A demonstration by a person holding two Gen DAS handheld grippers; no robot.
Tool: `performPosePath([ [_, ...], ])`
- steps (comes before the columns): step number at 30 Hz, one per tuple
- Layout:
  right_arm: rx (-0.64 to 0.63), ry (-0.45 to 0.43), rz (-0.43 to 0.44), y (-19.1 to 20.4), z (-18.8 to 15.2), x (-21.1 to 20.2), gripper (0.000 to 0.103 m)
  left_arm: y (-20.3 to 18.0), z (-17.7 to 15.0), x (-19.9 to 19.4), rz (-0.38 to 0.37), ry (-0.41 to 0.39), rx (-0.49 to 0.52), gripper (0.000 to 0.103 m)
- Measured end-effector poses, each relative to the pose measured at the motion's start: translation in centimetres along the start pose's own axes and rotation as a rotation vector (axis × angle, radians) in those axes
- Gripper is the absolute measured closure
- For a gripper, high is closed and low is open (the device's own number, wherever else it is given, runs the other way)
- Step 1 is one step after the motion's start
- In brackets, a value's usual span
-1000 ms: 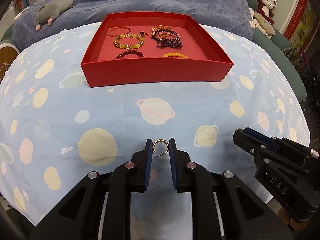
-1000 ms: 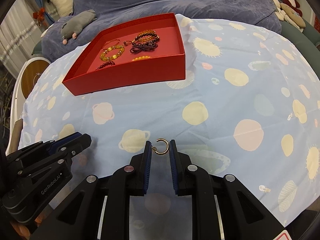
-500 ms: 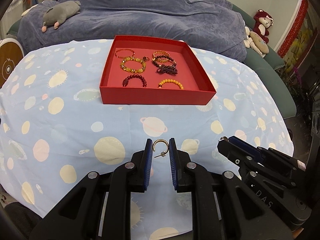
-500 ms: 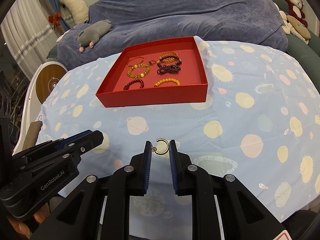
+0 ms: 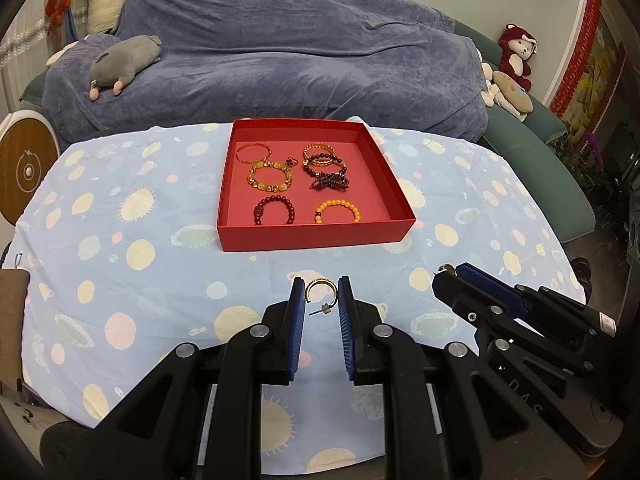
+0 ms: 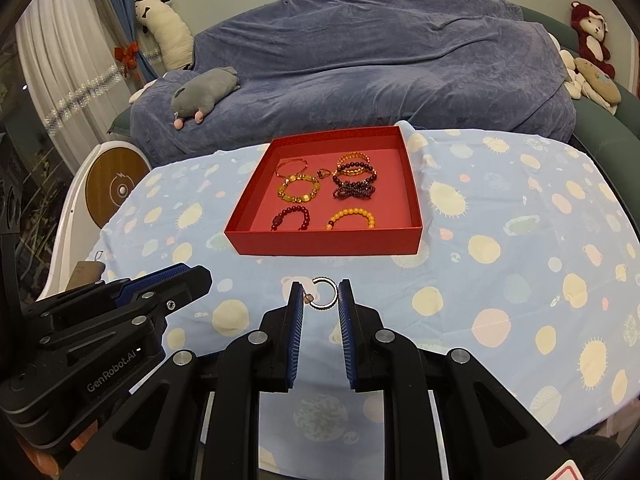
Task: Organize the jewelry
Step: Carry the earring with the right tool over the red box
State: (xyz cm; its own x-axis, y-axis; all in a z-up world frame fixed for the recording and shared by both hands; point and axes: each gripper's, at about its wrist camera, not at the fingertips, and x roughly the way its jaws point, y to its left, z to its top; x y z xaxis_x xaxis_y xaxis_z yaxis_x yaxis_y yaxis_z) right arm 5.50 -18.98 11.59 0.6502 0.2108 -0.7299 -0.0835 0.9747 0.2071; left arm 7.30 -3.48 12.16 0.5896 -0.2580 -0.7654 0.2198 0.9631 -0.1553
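The left gripper holds a gold hoop between its 2 blue pads. The pads are close together, pinching the hoop at their tips, and a thin post sticks out below the hoop. The right gripper holds a second hoop the same way — its pads are just as close, and this hoop opens to the left.

Both grippers are up in the air, above a blue cloth with suns and planets on it. They sit side by side, near each other but not touching.

Straight past the fingertips lies a red box, open on top. Inside it are bracelets: a dark red one and an orange one at the near side, a yellow one behind them, and more at the far side — one is a thin gold bangle. A small ring lies in the middle.

Far past the box is a sofa under a blue cover. A gray plush lies on it, off to the left of the fingers.
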Motion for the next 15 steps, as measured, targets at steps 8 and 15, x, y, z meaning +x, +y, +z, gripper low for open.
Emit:
performPosePath([
  [8,-0.007,-0.051,0.004,0.1,3.3,-0.2,0.086,-0.5,2.5,0.1,0.017,-0.024,0.031,0.086],
  [15,-0.014,-0.074,0.005,0.0,6.4,1.3,0.086,-1.0,5.9,1.4,0.034,-0.046,0.06,0.086],
])
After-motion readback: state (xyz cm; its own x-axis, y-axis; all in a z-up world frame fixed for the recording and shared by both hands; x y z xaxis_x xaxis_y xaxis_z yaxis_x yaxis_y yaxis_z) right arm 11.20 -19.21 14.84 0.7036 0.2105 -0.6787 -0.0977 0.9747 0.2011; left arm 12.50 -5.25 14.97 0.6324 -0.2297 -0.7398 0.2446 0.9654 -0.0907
